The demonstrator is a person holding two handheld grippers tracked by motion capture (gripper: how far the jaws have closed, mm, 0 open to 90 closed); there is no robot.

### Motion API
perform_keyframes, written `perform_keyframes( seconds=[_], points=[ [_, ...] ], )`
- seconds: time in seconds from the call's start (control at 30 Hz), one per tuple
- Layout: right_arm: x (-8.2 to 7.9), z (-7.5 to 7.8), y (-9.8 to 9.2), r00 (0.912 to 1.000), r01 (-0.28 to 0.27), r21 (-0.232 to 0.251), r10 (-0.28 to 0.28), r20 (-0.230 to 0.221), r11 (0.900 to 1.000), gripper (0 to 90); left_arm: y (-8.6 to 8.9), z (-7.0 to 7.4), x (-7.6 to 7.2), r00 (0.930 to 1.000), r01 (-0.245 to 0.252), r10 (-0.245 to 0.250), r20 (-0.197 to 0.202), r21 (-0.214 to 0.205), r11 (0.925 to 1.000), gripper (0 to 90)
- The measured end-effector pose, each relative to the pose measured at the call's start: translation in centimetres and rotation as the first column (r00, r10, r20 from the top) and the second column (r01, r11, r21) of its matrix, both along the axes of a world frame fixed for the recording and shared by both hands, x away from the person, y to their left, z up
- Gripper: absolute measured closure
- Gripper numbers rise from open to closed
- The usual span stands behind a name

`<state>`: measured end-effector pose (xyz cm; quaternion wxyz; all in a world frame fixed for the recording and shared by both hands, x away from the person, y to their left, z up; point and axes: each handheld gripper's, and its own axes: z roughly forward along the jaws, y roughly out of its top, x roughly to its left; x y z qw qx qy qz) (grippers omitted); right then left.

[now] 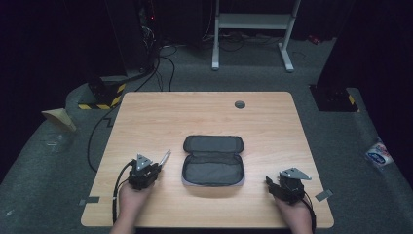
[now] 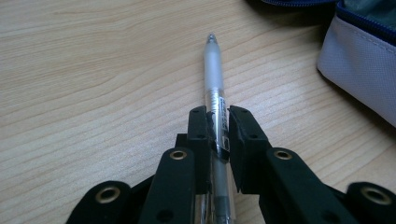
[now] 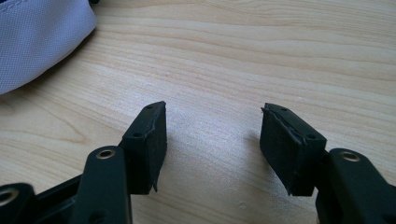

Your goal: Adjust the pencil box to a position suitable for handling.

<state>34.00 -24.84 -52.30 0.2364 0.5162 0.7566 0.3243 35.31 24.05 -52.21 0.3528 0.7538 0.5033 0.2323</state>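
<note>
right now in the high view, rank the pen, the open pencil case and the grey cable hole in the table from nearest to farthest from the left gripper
1. The pen: clamped in the left gripper, its tip pointing toward the case.
2. The open pencil case: just right of the gripper, at the table's middle.
3. The grey cable hole: near the table's far edge, beyond the case.

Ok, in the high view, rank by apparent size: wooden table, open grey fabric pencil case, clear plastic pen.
1. Light wooden table, largest.
2. Open grey fabric pencil case.
3. Clear plastic pen, smallest; partly hidden in the left gripper.
</note>
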Motion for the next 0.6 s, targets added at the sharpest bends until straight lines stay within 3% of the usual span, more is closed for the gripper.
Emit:
perform_keyframes(
  seconds=[0.6],
  points=[
    [0.0,0.0,0.0,1.0,-0.001,0.002,0.001,-0.002,1.0,41.0,0.5,1.3,-1.0,0.9948,0.018,-0.012,0.101,-0.058,0.9982,79.1]
  ],
)
